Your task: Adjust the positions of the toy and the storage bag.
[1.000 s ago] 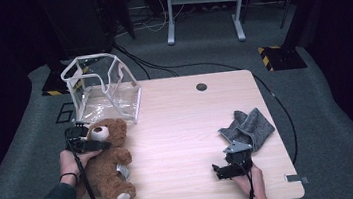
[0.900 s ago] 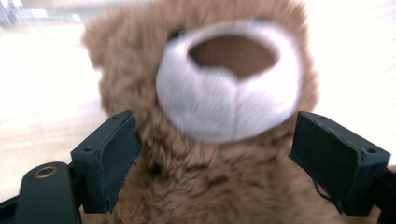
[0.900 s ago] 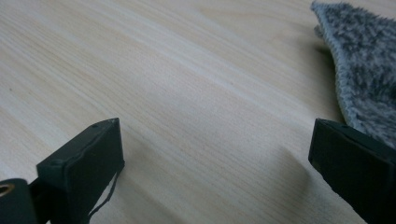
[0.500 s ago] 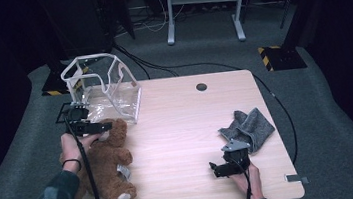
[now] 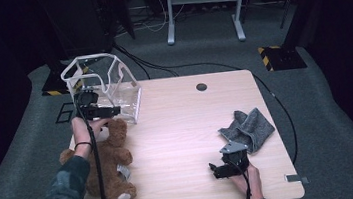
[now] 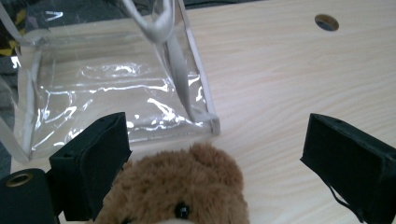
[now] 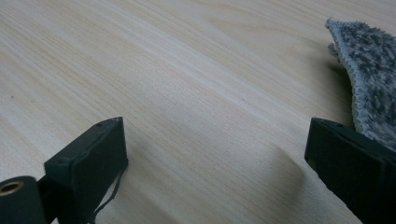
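The left tool (image 6: 212, 163) hangs just above the brown teddy bear (image 6: 180, 186), its jaws spread wide and just opened further; the bear's head sits low between them, untouched. Straight ahead of it a clear plastic bag (image 6: 116, 88) stands on the table (image 5: 182, 124). The right tool (image 7: 215, 172), jaws spread and empty, rests low over bare wood, a grey cloth (image 7: 369, 70) just beside its right jaw.

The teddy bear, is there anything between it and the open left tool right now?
Nothing visible. The left tool hangs open just above the teddy bear, whose head shows between the two jaws with bare space at either side. The clear plastic bag lies beyond the bear's head, not between tool and bear.
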Tool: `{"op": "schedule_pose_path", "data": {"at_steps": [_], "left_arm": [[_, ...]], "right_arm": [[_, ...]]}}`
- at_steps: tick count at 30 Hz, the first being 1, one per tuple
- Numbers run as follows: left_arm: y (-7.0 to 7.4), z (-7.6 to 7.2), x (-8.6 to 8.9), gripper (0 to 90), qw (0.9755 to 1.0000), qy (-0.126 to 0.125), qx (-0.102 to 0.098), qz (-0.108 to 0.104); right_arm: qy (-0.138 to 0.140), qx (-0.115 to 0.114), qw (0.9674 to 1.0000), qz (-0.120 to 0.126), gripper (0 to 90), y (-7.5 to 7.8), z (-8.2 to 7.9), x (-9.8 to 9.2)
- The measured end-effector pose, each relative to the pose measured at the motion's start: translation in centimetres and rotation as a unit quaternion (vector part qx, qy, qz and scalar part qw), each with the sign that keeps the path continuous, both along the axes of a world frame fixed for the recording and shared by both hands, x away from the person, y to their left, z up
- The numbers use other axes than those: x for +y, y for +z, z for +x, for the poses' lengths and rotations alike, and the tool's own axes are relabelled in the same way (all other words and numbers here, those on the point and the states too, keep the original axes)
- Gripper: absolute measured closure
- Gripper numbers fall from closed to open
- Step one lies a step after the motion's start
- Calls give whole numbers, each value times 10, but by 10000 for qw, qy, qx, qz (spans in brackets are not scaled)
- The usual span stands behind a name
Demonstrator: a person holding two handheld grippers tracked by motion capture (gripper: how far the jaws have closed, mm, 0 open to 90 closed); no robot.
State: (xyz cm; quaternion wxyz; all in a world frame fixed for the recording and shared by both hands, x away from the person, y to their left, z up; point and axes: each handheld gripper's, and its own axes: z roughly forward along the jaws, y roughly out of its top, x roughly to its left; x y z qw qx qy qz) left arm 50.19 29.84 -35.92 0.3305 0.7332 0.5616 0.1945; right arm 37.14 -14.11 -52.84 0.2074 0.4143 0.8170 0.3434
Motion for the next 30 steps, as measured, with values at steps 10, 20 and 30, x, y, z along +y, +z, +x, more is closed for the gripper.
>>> {"op": "schedule_pose_path", "data": {"at_steps": [10, 20, 30], "left_arm": [[11, 28, -4, 121, 9996, 155, -207, 63], [7, 48, -5, 339, 9974, 629, -209, 272], [-1, 54, -7, 736, 9978, 579, -286, 113]], "right_arm": [[86, 20, 10000, 20, 73, 0, 0, -1], [98, 27, 9999, 37, 87, 0, 1, -2], [112, 0, 9999, 42, 98, 0, 1, -2]]}}
